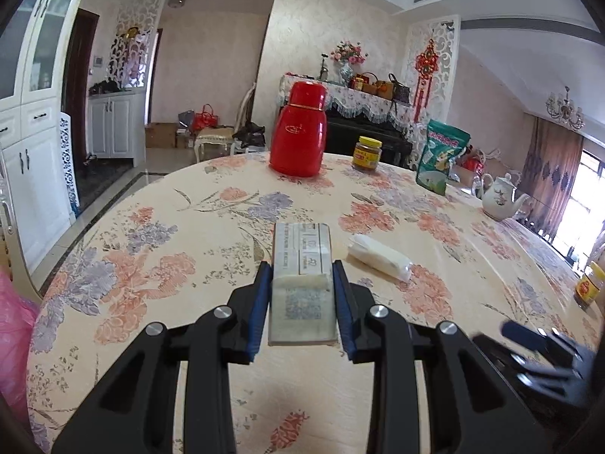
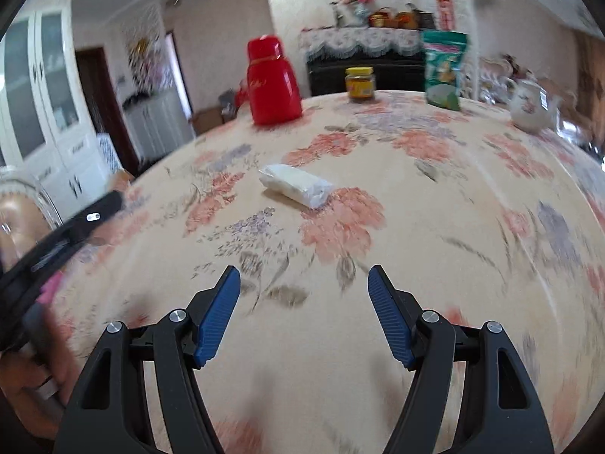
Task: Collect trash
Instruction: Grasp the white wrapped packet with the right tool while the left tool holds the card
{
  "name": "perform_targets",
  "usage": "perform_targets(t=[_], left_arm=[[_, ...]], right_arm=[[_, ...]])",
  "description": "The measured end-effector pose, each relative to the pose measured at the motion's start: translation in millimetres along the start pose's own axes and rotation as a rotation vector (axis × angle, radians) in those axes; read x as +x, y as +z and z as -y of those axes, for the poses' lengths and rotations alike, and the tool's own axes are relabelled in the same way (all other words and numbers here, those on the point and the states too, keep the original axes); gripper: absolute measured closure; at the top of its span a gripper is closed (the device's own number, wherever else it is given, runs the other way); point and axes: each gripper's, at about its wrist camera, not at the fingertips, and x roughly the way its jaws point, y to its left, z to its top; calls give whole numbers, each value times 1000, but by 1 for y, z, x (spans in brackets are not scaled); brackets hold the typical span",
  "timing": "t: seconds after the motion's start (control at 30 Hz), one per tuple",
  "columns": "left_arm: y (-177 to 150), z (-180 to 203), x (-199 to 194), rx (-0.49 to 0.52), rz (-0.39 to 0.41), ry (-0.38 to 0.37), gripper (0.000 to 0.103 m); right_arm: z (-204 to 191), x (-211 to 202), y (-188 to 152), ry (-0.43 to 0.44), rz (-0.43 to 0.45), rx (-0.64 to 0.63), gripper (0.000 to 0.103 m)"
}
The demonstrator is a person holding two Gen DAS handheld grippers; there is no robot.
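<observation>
My left gripper (image 1: 302, 268) is shut on a flat grey printed carton (image 1: 302, 265), its blue pads pressed against both long sides, just above the floral tablecloth (image 1: 159, 249). A white wrapped tissue pack (image 1: 380, 257) lies on the cloth just right of the carton; it also shows in the right wrist view (image 2: 297, 185). My right gripper (image 2: 304, 276) is open and empty, hovering over the table short of the tissue pack. The right gripper shows blurred at the lower right of the left wrist view (image 1: 537, 352).
At the table's far side stand a red thermos (image 1: 298, 130), a yellow-lidded jar (image 1: 366, 153), a green snack bag (image 1: 440, 155) and a white teapot (image 1: 501, 196). Another jar (image 1: 590, 283) stands at the right edge. A pink bag (image 1: 13, 340) hangs left of the table.
</observation>
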Motion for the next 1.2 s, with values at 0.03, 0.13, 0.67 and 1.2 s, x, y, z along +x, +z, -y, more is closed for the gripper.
perform_targets(t=[0.03, 0.13, 0.67, 1.2], left_arm=[[0, -1, 1, -3, -2, 15, 71], [-2, -4, 4, -11, -19, 29, 71], [-3, 2, 12, 30, -50, 24, 71], [-5, 2, 14, 21, -72, 7, 71]], right_arm=[[0, 10, 6, 5, -22, -15, 36], [0, 50, 32, 17, -91, -56, 36], [-8, 174, 96, 28, -244, -138, 32], [-34, 195, 111, 31, -276, -447, 19]])
